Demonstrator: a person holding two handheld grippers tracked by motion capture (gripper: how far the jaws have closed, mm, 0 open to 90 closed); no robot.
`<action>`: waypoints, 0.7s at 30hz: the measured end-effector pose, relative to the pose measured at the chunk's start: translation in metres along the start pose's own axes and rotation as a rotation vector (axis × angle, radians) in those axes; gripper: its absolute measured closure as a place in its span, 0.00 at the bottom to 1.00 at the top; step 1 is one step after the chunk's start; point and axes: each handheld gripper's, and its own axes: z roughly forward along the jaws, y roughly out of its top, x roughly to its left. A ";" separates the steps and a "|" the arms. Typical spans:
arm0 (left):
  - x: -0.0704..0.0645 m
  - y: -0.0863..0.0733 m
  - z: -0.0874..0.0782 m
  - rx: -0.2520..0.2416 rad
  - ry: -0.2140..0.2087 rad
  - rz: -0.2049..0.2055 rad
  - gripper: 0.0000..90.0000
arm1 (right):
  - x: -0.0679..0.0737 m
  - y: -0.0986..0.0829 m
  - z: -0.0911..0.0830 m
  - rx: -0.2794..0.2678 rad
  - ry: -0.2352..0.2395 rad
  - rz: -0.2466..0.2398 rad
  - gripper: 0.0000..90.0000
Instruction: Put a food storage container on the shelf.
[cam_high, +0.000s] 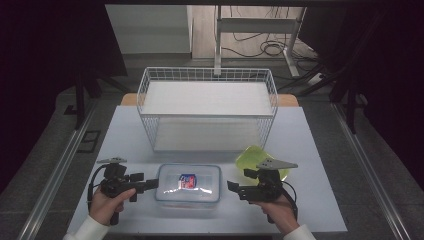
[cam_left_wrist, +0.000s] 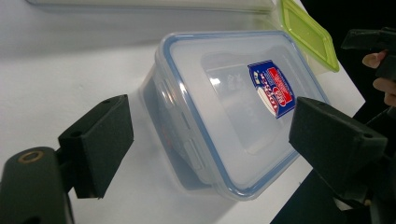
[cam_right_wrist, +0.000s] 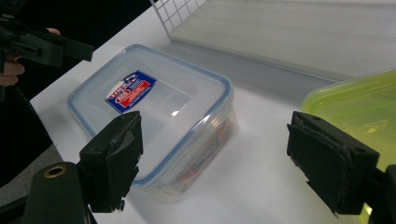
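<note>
Clear plastic box (cam_high: 188, 184), between both hand-held grippers

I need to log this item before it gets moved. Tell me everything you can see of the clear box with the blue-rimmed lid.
The clear box is a rectangular container of see-through plastic with rounded corners. Its lid is on, edged by a blue seal, with a blue-and-red label on top and side latch flaps. It sits flat near the table's front edge, between the left gripper and right gripper. Both are open and neither clearly touches it.
</note>
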 end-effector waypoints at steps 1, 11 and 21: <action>0.000 0.000 0.003 0.005 -0.004 -0.006 0.14 | 0.002 -0.001 0.001 0.005 0.006 -0.002 0.20; 0.011 0.002 0.025 0.051 -0.044 -0.062 0.14 | 0.005 -0.006 0.002 0.010 0.002 -0.013 0.20; 0.020 0.002 0.037 0.087 -0.063 -0.093 0.15 | 0.008 -0.009 0.000 0.004 0.006 -0.020 0.20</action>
